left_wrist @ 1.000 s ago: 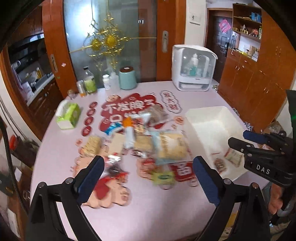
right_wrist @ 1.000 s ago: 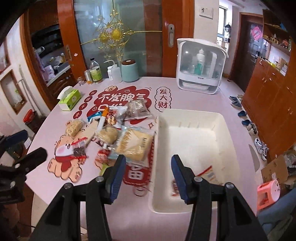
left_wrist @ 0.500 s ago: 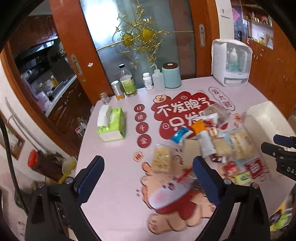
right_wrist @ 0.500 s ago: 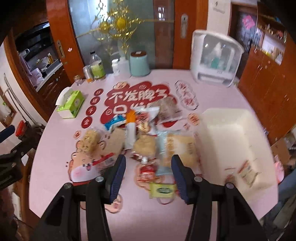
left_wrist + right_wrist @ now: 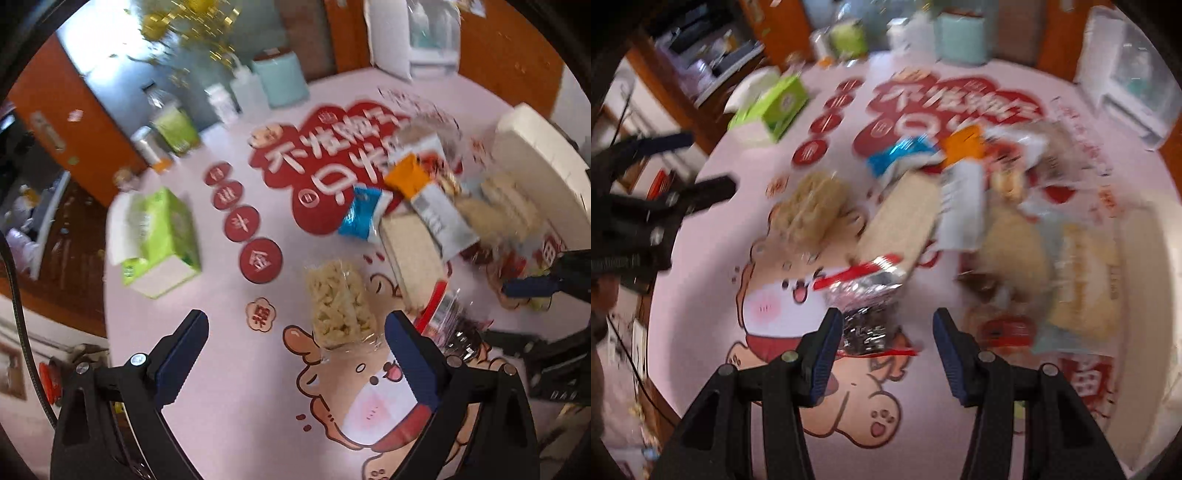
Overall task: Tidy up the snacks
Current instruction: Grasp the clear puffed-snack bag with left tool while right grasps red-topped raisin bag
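My two wrist cameras looked steeply down along the fingers, close over the pink table (image 5: pixel 229 369) — the left from the left side, the right nearer the middle. Both shared the snack pile (image 5: pixel 413 221) (image 5: pixel 923 214) — and each caught the other gripper at its edge.

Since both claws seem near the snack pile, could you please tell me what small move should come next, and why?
Probably lower the right claw onto the silver packet: its jaws stand open and empty, the packet lies loose between them on the table, not yet gripped.
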A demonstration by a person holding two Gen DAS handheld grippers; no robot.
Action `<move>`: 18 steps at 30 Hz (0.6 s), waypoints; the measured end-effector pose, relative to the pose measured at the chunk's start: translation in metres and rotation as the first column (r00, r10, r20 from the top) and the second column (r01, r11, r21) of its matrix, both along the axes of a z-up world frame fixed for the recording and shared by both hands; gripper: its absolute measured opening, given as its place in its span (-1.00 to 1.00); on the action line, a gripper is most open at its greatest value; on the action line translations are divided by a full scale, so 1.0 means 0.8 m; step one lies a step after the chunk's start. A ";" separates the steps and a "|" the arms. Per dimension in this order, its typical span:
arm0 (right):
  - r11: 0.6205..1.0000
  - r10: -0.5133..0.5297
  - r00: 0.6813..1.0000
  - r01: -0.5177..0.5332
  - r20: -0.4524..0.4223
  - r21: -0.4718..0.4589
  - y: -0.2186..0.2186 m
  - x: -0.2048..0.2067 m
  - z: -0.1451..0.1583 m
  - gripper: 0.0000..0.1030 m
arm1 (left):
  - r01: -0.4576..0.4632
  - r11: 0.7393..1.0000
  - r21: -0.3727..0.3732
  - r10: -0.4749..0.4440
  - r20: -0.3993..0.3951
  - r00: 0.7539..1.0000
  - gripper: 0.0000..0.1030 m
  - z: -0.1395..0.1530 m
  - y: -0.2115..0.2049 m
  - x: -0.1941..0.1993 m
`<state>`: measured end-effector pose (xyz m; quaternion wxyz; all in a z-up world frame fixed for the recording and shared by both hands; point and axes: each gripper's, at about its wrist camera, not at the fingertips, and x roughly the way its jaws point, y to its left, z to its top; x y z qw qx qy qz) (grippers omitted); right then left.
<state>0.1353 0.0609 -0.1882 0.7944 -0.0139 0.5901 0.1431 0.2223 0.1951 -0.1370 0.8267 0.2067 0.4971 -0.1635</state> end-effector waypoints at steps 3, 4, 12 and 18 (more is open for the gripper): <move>0.998 0.050 0.998 -0.051 -0.030 -0.031 0.015 -0.001 -0.026 0.00 | 0.050 0.999 0.007 -0.049 -0.043 0.998 0.86 -0.022 0.000 0.012; 0.996 0.064 0.997 -0.066 -0.044 -0.052 0.020 0.000 -0.036 0.03 | 0.067 0.998 0.008 -0.066 -0.060 0.996 0.86 -0.029 0.000 0.016; 0.993 0.093 0.995 -0.095 -0.044 -0.069 0.025 0.007 -0.036 0.01 | 0.126 0.991 -0.033 -0.130 -0.153 0.980 0.86 -0.058 -0.010 0.034; 0.999 -0.020 0.999 0.019 -0.037 -0.048 -0.009 0.014 -0.018 -0.07 | 0.137 0.990 -0.025 -0.140 -0.210 0.968 0.86 -0.090 -0.032 0.047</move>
